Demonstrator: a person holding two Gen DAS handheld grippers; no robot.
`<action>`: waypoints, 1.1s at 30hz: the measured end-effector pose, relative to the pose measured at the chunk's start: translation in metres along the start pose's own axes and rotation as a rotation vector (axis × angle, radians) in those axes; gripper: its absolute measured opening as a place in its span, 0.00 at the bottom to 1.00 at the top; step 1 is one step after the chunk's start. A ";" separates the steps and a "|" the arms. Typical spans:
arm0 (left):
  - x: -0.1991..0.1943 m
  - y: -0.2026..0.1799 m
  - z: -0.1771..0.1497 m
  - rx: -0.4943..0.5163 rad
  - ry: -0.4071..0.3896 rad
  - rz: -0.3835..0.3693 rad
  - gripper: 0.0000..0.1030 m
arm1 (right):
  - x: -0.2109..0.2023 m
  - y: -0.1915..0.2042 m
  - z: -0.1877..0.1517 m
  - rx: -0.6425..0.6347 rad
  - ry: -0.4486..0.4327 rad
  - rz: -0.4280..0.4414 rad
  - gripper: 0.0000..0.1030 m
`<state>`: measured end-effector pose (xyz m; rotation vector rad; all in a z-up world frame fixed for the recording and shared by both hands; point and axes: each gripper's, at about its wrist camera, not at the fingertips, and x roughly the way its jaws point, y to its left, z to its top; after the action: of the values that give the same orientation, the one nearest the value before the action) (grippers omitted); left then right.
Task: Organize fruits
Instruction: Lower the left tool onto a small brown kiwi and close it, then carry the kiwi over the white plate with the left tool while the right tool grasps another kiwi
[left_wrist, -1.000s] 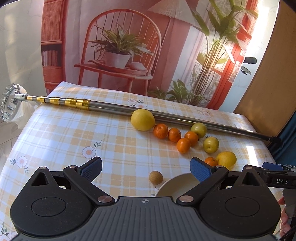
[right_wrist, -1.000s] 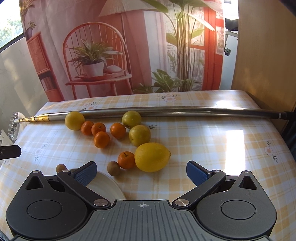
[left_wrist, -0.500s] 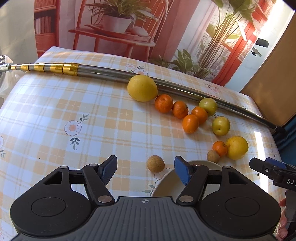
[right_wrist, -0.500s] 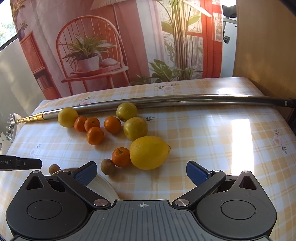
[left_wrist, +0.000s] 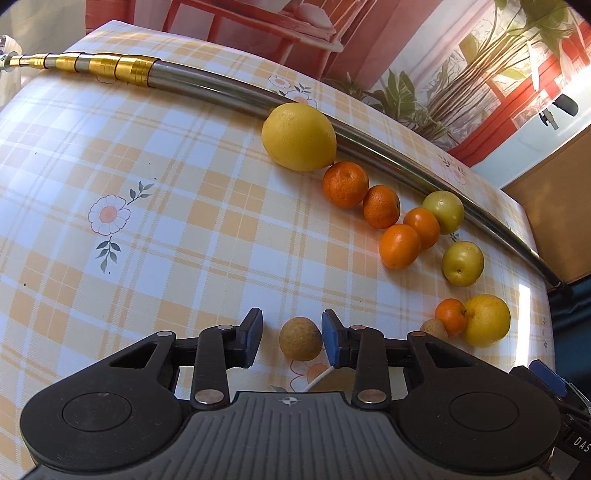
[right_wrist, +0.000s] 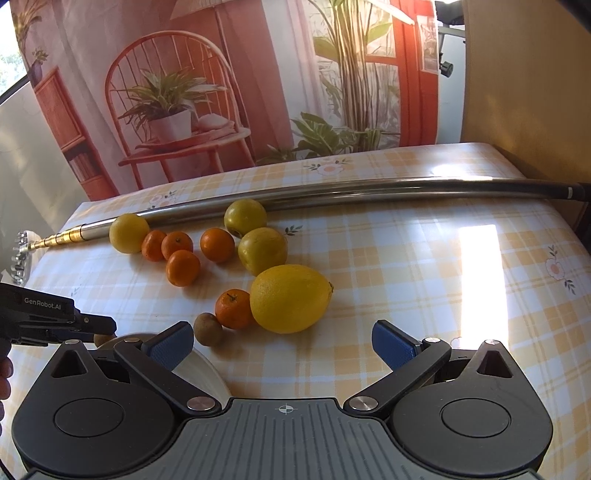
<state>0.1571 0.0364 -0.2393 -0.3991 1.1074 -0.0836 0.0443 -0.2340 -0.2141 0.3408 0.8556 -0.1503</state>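
Left gripper (left_wrist: 291, 338): jaws partly closed around a small brown fruit (left_wrist: 300, 338); the right pad sits just against the fruit, a narrow gap shows at the left pad, so no firm hold is evident. The fruit rests on the checked tablecloth (left_wrist: 147, 206), just beyond the rim of a white bowl (left_wrist: 317, 378).

Right gripper (right_wrist: 282, 341): jaws wide apart, holding nothing, low over the cloth in front of a large lemon (right_wrist: 290, 298).

Fruit, right wrist view: a small orange (right_wrist: 234, 308) touches that lemon's left side; a second small brown fruit (right_wrist: 208, 329) lies just beside the orange. Farther back, four small oranges (right_wrist: 183, 267) cluster near a second lemon (right_wrist: 128, 233), with two yellow-green round fruits (right_wrist: 262, 251) to their right.

Other items: a long metal pole (right_wrist: 332, 190) with gold sections at its left end lies across the back of the table; the second lemon and the farther green fruit lie against it. A printed backdrop (right_wrist: 177, 92) shows a chair and potted plants.
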 end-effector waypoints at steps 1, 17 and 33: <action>0.000 0.000 0.000 0.001 -0.003 -0.001 0.36 | 0.000 0.000 0.000 0.002 0.002 0.001 1.00; -0.005 -0.001 -0.010 0.039 -0.012 -0.021 0.26 | -0.006 0.005 -0.003 0.004 0.005 0.006 1.00; -0.043 -0.009 -0.026 0.158 -0.120 -0.026 0.26 | -0.011 0.008 -0.004 0.005 -0.001 0.006 1.00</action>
<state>0.1155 0.0324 -0.2093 -0.2733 0.9703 -0.1675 0.0365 -0.2254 -0.2061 0.3479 0.8535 -0.1465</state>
